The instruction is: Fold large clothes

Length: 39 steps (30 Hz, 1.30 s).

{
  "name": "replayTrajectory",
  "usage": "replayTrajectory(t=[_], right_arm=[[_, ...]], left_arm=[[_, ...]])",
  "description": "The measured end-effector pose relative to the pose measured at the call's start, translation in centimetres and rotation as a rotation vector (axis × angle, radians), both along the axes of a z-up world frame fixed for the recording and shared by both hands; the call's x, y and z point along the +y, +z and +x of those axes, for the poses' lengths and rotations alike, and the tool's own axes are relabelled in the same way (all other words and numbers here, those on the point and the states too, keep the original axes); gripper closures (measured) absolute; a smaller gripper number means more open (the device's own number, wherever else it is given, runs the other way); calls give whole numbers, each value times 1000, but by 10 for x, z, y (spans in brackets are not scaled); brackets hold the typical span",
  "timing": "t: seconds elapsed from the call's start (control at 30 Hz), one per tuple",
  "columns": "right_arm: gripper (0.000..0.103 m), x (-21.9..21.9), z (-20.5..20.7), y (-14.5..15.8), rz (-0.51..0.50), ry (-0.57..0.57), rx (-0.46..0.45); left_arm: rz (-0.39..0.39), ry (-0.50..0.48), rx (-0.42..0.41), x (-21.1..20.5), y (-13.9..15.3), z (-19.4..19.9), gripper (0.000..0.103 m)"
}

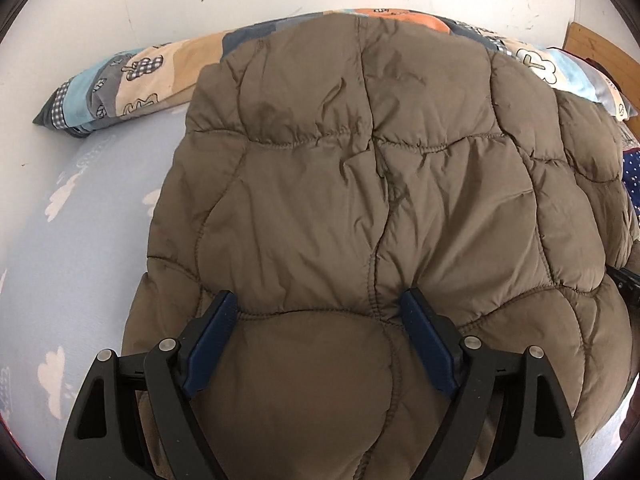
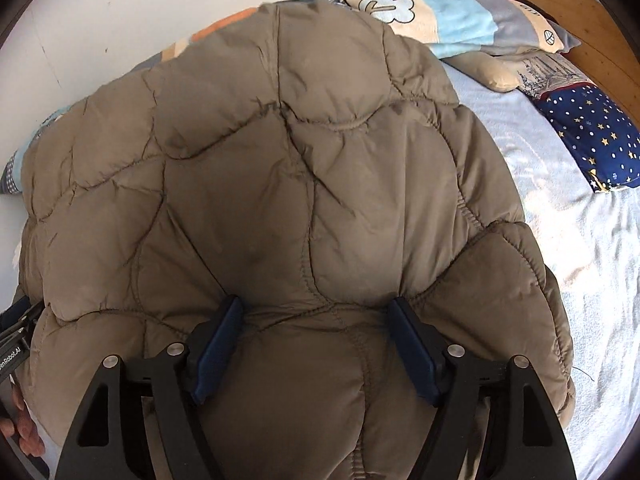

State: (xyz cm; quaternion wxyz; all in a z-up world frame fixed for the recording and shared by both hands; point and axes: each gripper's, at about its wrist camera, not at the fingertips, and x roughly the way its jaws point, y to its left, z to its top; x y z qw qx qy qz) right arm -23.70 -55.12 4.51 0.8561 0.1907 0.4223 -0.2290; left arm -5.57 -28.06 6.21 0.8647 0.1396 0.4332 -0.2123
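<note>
A large brown quilted puffer jacket point(image 1: 360, 184) lies spread on the bed and fills both views; it also shows in the right wrist view point(image 2: 280, 184). My left gripper point(image 1: 318, 312) is open, its blue-padded fingers point(image 1: 216, 340) pressed down on the jacket's near edge with a puffy fold bulging between them. My right gripper point(image 2: 316, 312) is open in the same way, its fingers point(image 2: 412, 344) straddling a fold at the near edge. The right gripper's tip shows at the jacket's right side in the left wrist view point(image 1: 626, 280).
A light blue bedsheet with white clouds point(image 1: 80, 240) covers the bed. A patchwork quilt point(image 1: 132, 80) lies along the white wall behind the jacket. A navy star-patterned pillow point(image 2: 592, 136) and a wooden headboard point(image 2: 560, 12) are at the right.
</note>
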Motion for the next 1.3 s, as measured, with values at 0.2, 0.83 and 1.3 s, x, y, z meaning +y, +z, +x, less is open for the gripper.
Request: replayTrajectory(t=[0.2,0.83,1.3], right_arm=[[24,-4,1,5,19,1,9],[24,-117,-83,23,172,-113,-106],[9,-152,-67,-35,402,93,-122]], left_arm=[[-15,-5,31,3,0,5,18],[-333,161,259,134,17,109,20],[-198,-151,499,94,-44,158,26]])
